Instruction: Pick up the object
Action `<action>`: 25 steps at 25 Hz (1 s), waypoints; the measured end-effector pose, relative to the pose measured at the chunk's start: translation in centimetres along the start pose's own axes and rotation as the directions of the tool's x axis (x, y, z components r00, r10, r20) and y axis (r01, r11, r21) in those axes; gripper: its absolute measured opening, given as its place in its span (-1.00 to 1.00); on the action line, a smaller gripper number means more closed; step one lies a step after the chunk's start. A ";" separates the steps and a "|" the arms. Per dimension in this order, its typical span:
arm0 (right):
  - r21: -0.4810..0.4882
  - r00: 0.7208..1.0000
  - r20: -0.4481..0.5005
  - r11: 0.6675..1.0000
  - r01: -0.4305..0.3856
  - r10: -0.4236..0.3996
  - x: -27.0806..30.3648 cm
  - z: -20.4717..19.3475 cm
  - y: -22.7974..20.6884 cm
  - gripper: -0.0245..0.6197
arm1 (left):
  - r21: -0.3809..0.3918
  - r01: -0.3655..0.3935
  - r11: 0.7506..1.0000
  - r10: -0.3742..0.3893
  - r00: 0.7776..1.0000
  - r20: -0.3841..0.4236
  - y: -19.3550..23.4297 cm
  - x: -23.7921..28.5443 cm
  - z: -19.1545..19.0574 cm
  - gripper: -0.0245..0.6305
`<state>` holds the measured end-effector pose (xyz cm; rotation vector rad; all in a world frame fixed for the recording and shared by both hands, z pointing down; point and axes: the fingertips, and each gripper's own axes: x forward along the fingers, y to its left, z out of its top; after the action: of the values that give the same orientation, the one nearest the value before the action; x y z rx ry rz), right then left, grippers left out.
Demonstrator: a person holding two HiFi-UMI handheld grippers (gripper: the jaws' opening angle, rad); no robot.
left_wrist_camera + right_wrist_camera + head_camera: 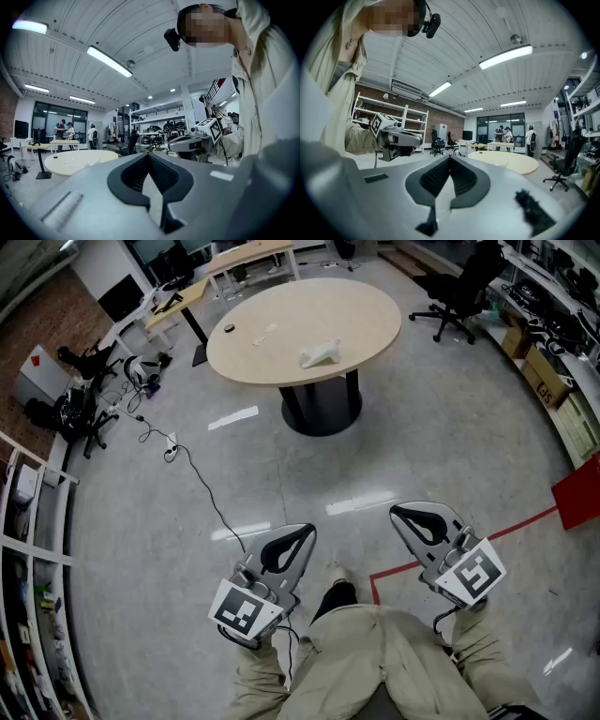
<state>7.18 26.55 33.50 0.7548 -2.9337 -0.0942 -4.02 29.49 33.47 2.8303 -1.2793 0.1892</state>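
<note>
A white crumpled object lies on the round beige table, far ahead of both grippers. The table also carries a small dark disc and a small white scrap. My left gripper is held low near the person's left knee, jaws shut and empty. The right gripper hangs beside it, also shut with nothing in it. In the left gripper view the jaws meet at the tip, with the table in the distance. The right gripper view shows the same closed tip and the table beyond.
A black office chair stands right of the table. Cables trail over the grey floor at the left, near white shelves. Red tape marks the floor by my feet. Desks and standing people are behind the table.
</note>
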 end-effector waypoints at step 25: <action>-0.005 0.998 -0.045 0.999 0.047 -0.047 20.9 -0.7 -17.9 -0.91 | -0.009 0.082 0.997 -0.082 0.997 -0.015 23.2 15.9 -0.3 -0.91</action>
<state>-2.36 0.80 34.50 0.8146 -2.8730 -0.0853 -11.04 2.26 35.16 2.8617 -1.1561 0.2021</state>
